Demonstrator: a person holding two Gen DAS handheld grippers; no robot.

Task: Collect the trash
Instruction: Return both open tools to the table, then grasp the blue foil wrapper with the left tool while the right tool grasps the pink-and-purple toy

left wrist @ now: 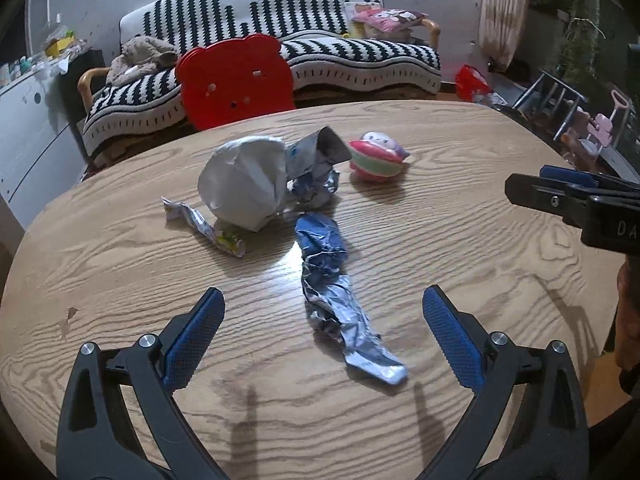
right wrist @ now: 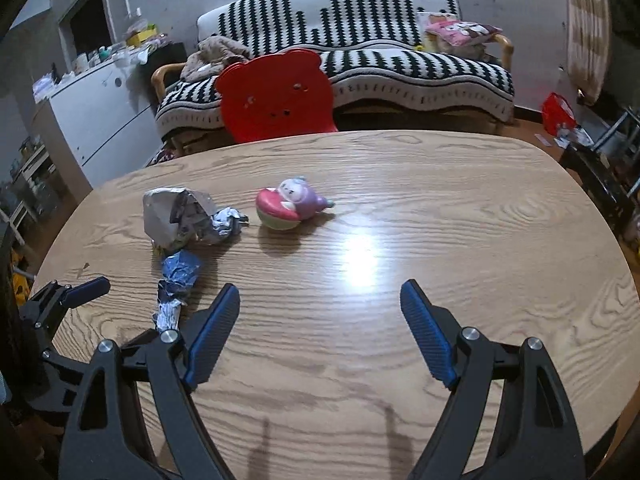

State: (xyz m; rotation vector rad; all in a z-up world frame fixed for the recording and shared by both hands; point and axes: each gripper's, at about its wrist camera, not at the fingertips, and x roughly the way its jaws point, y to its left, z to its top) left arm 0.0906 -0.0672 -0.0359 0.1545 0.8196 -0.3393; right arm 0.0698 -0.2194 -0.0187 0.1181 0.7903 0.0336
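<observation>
Nearest, the left gripper [left wrist: 323, 320] hangs over the table [left wrist: 460, 240] with its fingers spread wide and nothing between them, straddling a long crumpled blue-and-silver foil wrapper [left wrist: 334, 292], probably lined up to close on it. The right gripper [right wrist: 320, 320] is equally wide and empty, over bare wood to the right, likely waiting its turn. Farther off lie four more trash pieces (five counted in all): a small yellow-printed wrapper [left wrist: 208, 228] on the left, a white crumpled bag [left wrist: 244, 182], a torn carton [left wrist: 320, 150] and a foil ball [left wrist: 316, 188] touching it. One pink squishy toy [left wrist: 378, 156] sits just right of them. Beyond stand one red bear-shaped chair [left wrist: 236, 80] and one striped sofa [left wrist: 280, 32].
</observation>
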